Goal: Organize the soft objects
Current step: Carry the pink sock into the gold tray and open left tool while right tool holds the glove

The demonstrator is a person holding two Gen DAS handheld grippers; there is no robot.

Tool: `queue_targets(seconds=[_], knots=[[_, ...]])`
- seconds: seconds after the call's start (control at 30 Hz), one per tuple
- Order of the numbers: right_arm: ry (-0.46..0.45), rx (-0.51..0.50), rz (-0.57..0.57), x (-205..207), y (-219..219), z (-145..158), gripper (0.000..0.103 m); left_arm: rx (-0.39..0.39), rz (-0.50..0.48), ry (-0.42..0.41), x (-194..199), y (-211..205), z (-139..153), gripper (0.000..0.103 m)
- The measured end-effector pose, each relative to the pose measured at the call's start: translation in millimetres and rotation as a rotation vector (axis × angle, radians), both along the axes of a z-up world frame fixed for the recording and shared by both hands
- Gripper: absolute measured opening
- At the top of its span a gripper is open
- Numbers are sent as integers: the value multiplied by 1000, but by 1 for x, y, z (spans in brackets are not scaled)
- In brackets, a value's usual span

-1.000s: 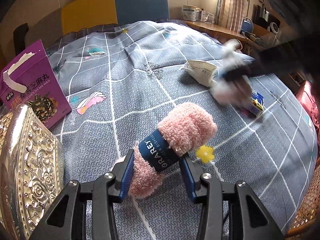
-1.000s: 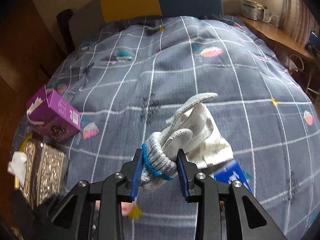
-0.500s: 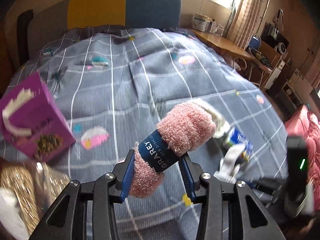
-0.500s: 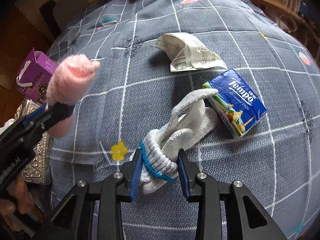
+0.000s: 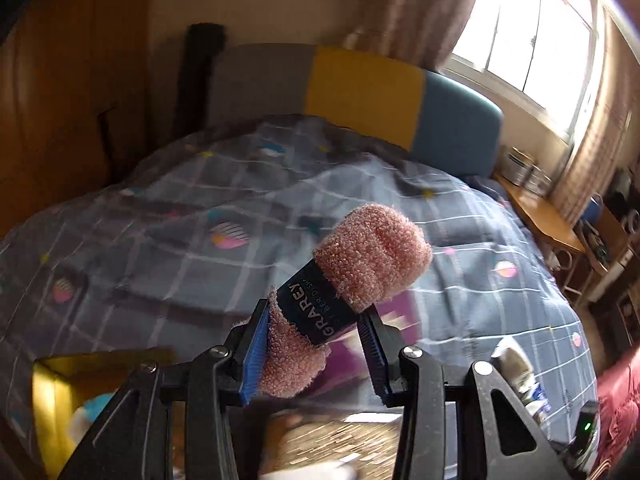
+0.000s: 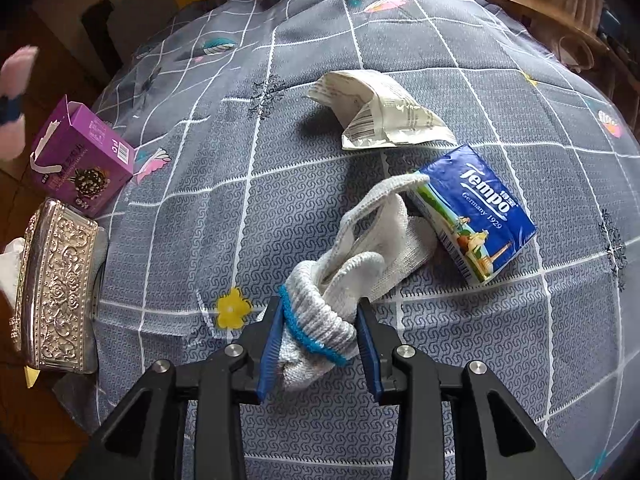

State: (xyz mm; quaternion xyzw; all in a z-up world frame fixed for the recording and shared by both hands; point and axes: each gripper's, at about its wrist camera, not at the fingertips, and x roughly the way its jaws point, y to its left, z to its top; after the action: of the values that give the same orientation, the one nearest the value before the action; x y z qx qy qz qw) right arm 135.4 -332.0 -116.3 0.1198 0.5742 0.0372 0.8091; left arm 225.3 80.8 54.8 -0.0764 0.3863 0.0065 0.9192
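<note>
A pink fluffy sock roll (image 5: 372, 252) with a dark paper band is clamped at its lower end in my left gripper (image 5: 312, 320), held up in the air above the bed's left side. The same roll shows blurred at the far left of the right wrist view (image 6: 16, 64). My right gripper (image 6: 319, 312) is shut on the blue-trimmed cuff of a white knit glove (image 6: 360, 268). The glove's fingers lie on the grey checked bedcover (image 6: 440, 360), touching a blue Tempo tissue pack (image 6: 476, 208).
A crumpled white packet (image 6: 380, 112) lies beyond the tissue pack. A purple carton (image 6: 80, 160) and an ornate silver box (image 6: 56, 280) sit at the bed's left edge. A yellow open box (image 5: 52, 392) is low on the left. The headboard (image 5: 360, 92) is far behind.
My left gripper has lifted and swung left with the pink roll, away from the bed's middle. My right gripper lowered the glove onto the cover beside the tissue pack, then held still.
</note>
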Motion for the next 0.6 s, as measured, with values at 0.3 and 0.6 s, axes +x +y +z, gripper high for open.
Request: queue_targets(seconds=[0.3,0.6], knots=[[1,-26,-1,0,4,-4,38,-43,267,42,-131,166,-37,43],[10,-43,-5,3,9,-9,41,-153,410,157,-216,229,-95,44]])
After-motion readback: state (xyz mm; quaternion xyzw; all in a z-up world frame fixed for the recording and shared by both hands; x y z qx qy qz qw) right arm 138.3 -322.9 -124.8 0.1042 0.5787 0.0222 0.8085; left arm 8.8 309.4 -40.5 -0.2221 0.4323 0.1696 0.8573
